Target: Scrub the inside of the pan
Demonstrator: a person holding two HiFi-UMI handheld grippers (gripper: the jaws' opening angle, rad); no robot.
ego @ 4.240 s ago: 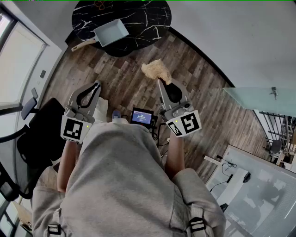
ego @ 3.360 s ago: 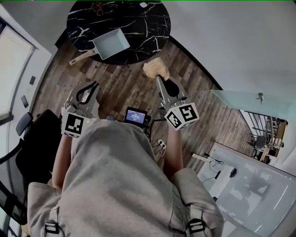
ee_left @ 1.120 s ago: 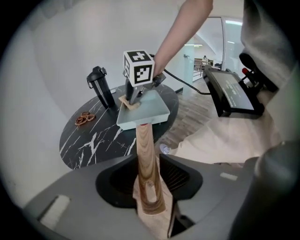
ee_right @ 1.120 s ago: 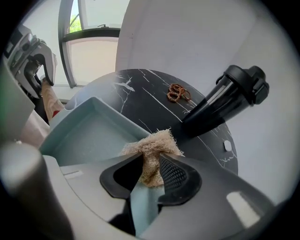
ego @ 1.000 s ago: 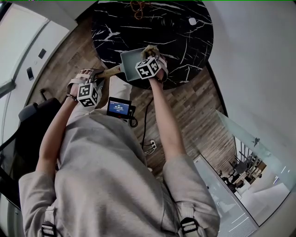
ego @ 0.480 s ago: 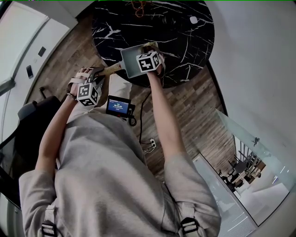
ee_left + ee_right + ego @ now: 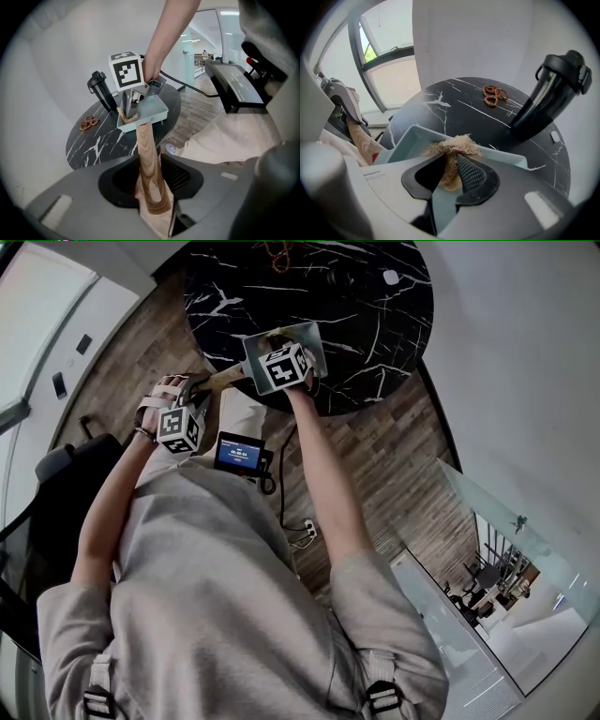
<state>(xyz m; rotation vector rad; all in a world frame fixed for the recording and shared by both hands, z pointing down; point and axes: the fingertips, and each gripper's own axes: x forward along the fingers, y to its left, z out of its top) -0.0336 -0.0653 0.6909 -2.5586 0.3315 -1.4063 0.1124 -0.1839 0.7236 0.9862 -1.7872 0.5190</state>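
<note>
Here, in the head view, the pale blue pan [image 7: 307,337] sits near the edge of the round black marble worktop [image 7: 375,324]. The right gripper [image 7: 279,341] tips down into it and the left gripper [image 7: 201,388] is at its wooden handle [image 7: 225,381]. In the left gripper view, the jaws clamp that handle, having just eased apart a little. In the right gripper view, the jaws pinch a tan fibre scrubber [image 7: 451,147] inside the pan, having just opened slightly; a dark bottle [image 7: 548,93] stands behind
</note>
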